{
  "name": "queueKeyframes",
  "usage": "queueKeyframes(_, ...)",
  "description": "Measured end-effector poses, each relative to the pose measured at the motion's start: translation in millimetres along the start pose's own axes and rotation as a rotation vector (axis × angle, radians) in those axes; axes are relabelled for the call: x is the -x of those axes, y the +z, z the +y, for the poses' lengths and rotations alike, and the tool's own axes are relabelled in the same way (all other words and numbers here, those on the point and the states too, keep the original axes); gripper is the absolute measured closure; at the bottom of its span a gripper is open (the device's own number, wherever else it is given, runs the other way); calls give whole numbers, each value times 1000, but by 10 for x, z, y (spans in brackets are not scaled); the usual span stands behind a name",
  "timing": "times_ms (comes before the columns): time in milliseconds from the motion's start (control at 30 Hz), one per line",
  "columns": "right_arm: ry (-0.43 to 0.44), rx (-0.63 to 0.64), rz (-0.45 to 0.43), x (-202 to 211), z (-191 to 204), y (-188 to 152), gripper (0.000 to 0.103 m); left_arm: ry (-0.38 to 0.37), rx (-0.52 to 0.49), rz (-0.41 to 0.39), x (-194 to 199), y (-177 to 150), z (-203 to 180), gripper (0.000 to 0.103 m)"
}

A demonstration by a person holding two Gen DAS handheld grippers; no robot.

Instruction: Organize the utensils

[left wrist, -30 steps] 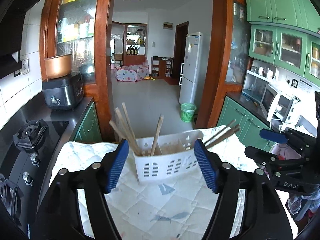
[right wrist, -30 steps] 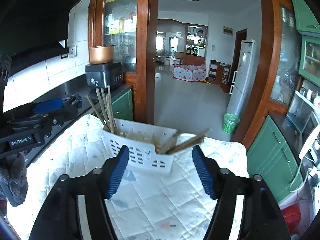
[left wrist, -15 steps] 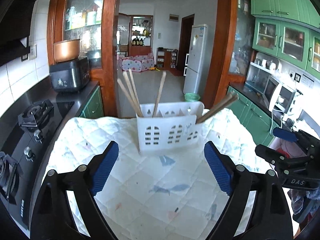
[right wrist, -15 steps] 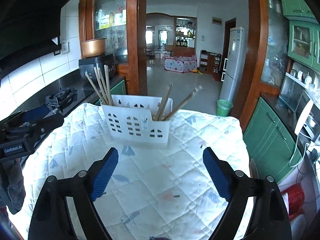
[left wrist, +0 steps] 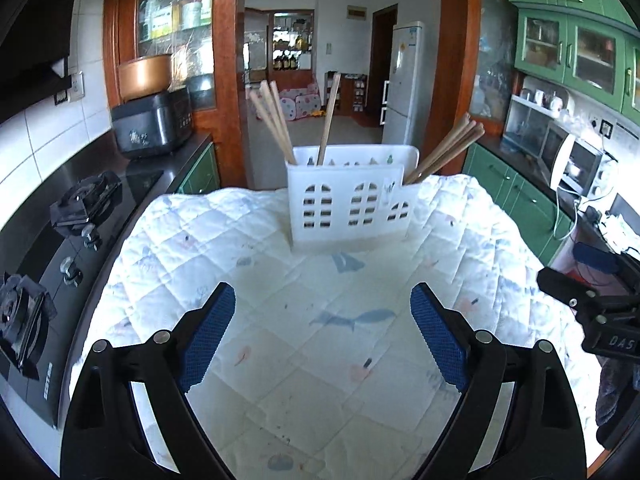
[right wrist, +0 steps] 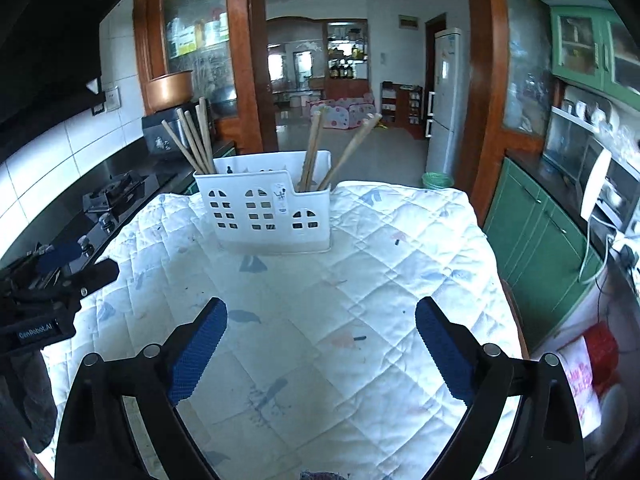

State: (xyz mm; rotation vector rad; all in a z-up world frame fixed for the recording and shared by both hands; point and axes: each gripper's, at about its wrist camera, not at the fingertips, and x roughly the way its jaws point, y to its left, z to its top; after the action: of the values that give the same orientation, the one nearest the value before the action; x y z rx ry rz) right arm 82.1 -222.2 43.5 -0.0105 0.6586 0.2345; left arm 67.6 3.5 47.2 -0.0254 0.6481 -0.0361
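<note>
Black left gripper (left wrist: 322, 338), blue ribbed pads (left wrist: 208, 336), silver screws

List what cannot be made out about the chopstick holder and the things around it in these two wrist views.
- Lower ends of the chopsticks: both views, hidden by the white holder walls.
- Holder's inner dividers and exact chopstick count: both views, walls and overlapping sticks hide them.
- Label on the holder's front: right wrist view, too small to read.
- Right hand-held gripper: left wrist view, cut off by the edge.
- Near quilt edge: both views, covered by gripper bodies.
</note>
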Motion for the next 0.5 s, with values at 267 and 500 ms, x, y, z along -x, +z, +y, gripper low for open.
queueKeyframes(267,-1,-47,43,-28,-46,-205,11,6,25,51,-64,-220,30,14)
queueKeyframes(500,-10,-40,63,-50,-12,-333,11,14,24,80,-83,-362,9,14)
